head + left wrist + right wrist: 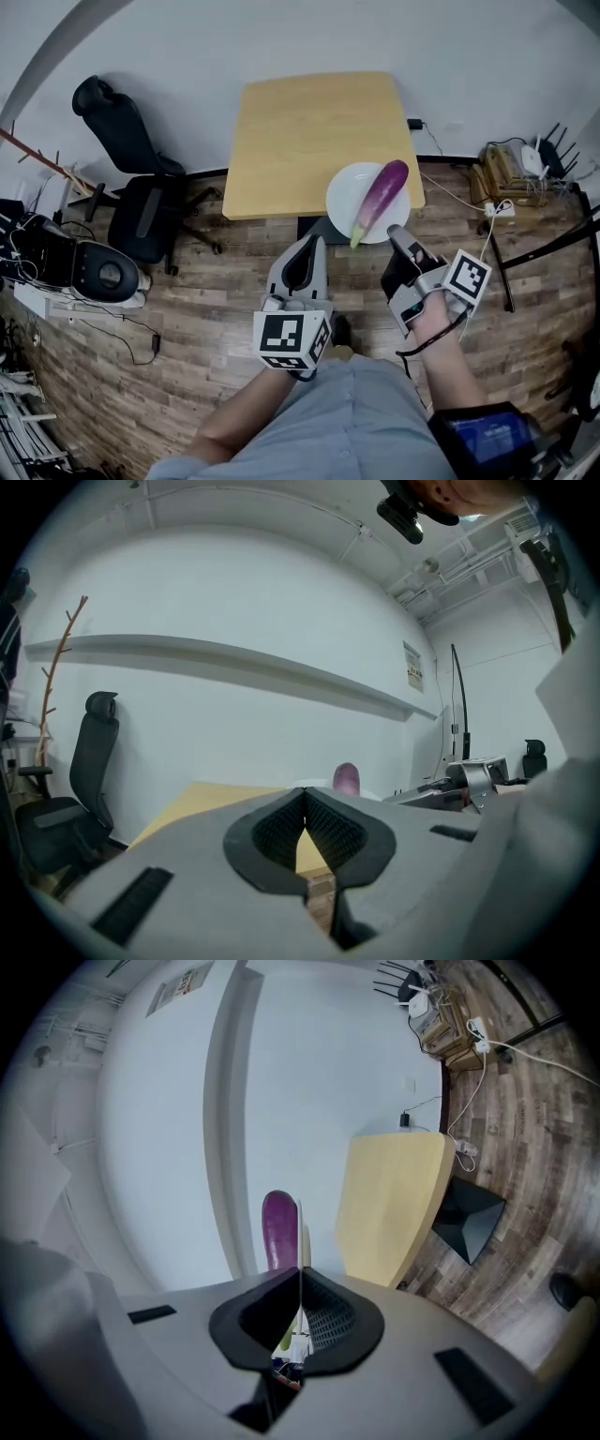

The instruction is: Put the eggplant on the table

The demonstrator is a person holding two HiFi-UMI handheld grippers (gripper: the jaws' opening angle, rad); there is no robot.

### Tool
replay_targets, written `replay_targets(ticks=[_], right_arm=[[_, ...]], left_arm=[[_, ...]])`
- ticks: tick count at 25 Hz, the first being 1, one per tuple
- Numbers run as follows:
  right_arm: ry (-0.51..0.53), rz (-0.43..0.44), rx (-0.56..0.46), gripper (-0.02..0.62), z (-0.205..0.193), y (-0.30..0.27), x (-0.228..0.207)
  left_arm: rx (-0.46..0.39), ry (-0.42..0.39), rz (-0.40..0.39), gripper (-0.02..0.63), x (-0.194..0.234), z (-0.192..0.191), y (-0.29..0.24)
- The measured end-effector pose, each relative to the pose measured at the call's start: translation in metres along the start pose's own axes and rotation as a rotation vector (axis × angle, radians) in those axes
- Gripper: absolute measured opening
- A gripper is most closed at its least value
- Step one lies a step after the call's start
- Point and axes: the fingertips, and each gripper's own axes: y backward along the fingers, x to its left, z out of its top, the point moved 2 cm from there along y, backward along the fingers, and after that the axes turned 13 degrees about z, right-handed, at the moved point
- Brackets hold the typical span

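Right tool [399,236] clenched on the rim of white plate [348,193] carrying purple eggplant [382,195], over wooden worktop's [291,141] near right corner. Left tool [307,249] clenched, empty.

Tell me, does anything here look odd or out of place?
The eggplant lies on a white plate, its green stem end poking over the rim; the right gripper pinches that plate by its edge. Nothing looks spilled or broken.

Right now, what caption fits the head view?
Right gripper pinches the rim of the round white plate, long purple eggplant on it, at a corner of the light wooden table.
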Motion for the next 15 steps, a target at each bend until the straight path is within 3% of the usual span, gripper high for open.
replay_targets(ticks=[7,15], right_arm=[[0.009,-0.005,-0.028,0.008,0.002,-0.018,-0.007],[-0.001,-0.033,-0.027,0.008,0.008,-0.059,-0.014]], left_arm=[[-0.031,-0.001,-0.032,0.006,0.014,0.009,-0.021],[-0.002,0.023,-0.045,0.006,0.038,0.01,-0.06]])
